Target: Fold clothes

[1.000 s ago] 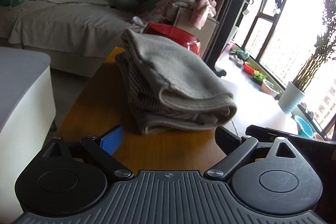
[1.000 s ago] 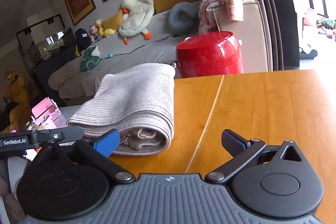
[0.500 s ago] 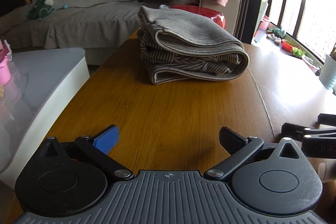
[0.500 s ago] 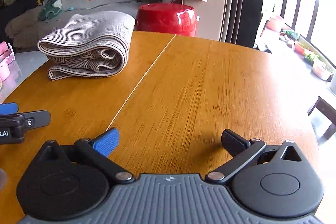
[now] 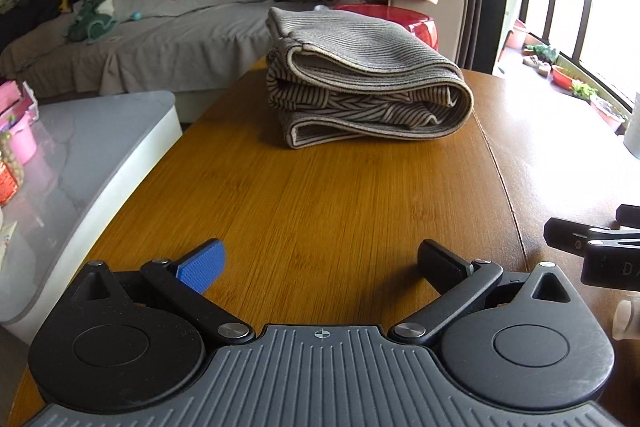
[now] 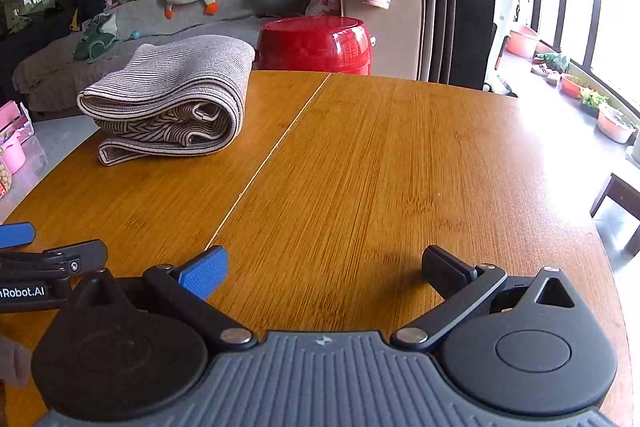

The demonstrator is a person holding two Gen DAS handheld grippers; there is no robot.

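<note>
Your left hand-held gripper (image 5: 320, 263) and right hand-held gripper (image 6: 324, 267) both gape apart, holding nothing, well back from the folded striped knit garment (image 5: 360, 83) lying on the wooden worktop (image 5: 320, 195).

Left gripper (image 5: 320, 261) jaws spread wide, right gripper (image 6: 326, 263) jaws spread wide, both empty, side by side

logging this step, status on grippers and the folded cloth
Left gripper open, empty. Right gripper open, empty. Folded cloth on table, untouched. Nothing between.
</note>
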